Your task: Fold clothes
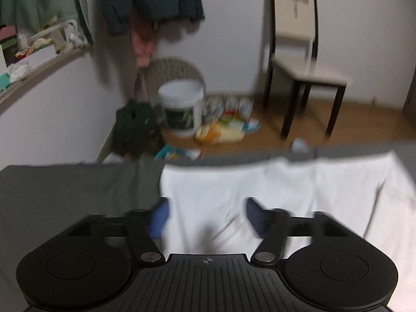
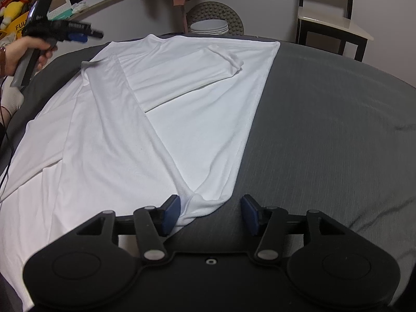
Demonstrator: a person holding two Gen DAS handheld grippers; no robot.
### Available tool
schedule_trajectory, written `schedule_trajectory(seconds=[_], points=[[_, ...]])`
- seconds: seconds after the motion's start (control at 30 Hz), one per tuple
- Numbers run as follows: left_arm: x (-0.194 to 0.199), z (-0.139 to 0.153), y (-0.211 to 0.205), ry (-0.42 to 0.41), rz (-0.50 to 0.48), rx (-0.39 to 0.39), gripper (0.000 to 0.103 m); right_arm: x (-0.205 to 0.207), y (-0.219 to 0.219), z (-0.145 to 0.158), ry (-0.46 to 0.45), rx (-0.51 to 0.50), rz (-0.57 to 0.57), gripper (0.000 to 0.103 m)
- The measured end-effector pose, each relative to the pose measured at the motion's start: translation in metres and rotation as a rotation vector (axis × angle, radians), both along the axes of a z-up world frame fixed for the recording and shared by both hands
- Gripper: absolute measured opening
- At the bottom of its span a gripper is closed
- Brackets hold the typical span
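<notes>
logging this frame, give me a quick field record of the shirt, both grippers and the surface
garment: white shirt, spread flat, one side folded in over the body
surface: grey bed cover
left gripper: open, raised over the shirt's far end
right gripper: open, at the shirt's near corner, cloth between its fingers
fold state: partly folded
background: chair by the wall
</notes>
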State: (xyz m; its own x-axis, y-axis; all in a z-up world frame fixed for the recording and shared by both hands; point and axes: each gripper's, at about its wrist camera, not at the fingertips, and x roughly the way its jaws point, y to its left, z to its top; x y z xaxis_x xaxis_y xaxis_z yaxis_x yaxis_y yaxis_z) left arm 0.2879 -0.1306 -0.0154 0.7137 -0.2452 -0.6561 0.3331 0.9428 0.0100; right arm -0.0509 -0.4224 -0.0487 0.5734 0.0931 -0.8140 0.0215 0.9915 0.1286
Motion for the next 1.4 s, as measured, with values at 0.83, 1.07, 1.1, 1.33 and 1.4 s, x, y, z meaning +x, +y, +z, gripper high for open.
schedule_trajectory(seconds=[0.83, 1.07, 1.1, 1.33, 1.4], points=[[0.027, -0.039, -0.047, 0.24, 0.192, -0.092, 0.0, 0.0, 0.001, -0.001, 0.003, 0.004, 0.017, 0.056], [0.027, -0.028, -0.053, 0.306, 0.222, -0.028, 0.008, 0.001, 0.005, -0.002, 0.006, -0.002, 0.021, 0.061], [0.026, -0.028, -0.054, 0.311, 0.228, -0.02, 0.008, 0.001, 0.006, -0.002, 0.006, -0.003, 0.021, 0.061], [0.028, -0.046, -0.062, 0.357, 0.28, 0.014, 0.009, 0.001, 0.005, -0.002, 0.004, 0.003, 0.02, 0.062], [0.028, -0.049, -0.063, 0.354, 0.298, 0.005, 0.009, 0.001, 0.005, -0.002, 0.005, 0.003, 0.022, 0.062]])
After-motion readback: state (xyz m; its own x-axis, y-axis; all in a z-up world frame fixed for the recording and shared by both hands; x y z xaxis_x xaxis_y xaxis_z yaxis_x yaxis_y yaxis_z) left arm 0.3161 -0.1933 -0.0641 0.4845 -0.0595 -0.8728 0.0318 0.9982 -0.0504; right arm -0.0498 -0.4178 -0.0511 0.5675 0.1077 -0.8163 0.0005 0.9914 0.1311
